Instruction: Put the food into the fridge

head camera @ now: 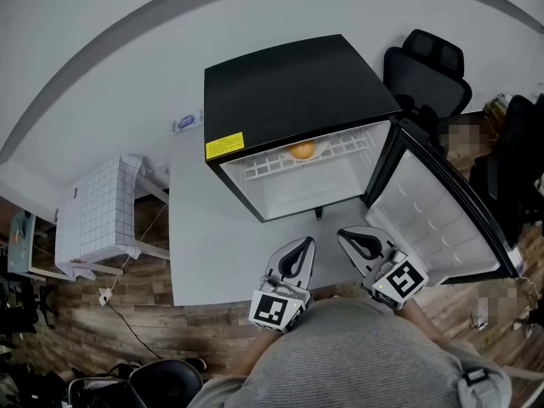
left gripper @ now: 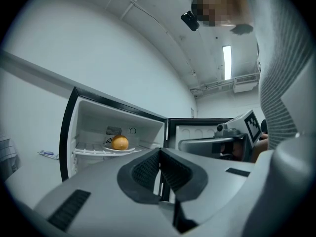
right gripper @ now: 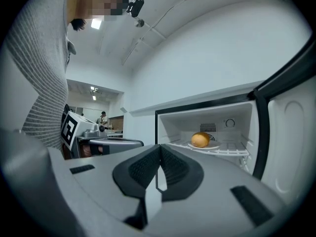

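A small black fridge [head camera: 293, 92] stands with its door [head camera: 442, 211] swung open to the right. Inside, an orange round food item [head camera: 302, 150] lies on a white plate on the wire shelf [head camera: 272, 165]; the orange food [left gripper: 120, 142] on its plate also shows in the left gripper view, and the same food [right gripper: 200, 139] in the right gripper view. My left gripper [head camera: 299, 246] hangs in front of the fridge opening, shut and empty. My right gripper [head camera: 357, 238] is beside it, also shut with nothing between its jaws. Both sit well short of the shelf.
The fridge rests on a pale mat [head camera: 212, 245] over a wood floor. A white checked cloth covers a small table [head camera: 98, 215] at the left. A black office chair [head camera: 429, 70] stands behind the fridge at the right, another chair base [head camera: 157, 381] at bottom left.
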`<state>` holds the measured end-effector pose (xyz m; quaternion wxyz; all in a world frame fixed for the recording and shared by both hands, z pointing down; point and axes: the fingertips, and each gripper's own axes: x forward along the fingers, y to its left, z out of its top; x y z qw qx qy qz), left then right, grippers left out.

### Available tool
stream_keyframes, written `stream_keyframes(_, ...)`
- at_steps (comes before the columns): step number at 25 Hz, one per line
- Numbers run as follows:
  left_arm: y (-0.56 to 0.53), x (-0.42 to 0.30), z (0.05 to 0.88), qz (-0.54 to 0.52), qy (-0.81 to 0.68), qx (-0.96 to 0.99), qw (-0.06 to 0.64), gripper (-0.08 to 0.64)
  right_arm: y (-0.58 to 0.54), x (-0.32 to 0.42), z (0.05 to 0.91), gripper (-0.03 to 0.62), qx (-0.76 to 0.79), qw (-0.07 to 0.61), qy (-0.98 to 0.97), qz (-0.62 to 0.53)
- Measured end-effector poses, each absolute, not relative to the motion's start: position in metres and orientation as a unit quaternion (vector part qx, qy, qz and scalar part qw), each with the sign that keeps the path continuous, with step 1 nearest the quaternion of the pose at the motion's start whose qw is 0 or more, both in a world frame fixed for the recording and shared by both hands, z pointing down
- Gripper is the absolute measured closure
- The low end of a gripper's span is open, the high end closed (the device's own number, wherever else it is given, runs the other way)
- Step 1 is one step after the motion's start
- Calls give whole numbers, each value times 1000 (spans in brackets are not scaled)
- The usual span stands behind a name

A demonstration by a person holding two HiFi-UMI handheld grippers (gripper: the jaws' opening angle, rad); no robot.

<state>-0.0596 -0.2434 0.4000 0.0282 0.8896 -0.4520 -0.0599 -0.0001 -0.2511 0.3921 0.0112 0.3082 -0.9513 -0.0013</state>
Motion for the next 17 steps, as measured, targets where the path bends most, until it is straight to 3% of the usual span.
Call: stream_keyframes(17, -240, -63, 402, -58, -449, 891, 34, 549, -244, -7, 393, 580, 303, 14, -953, 7)
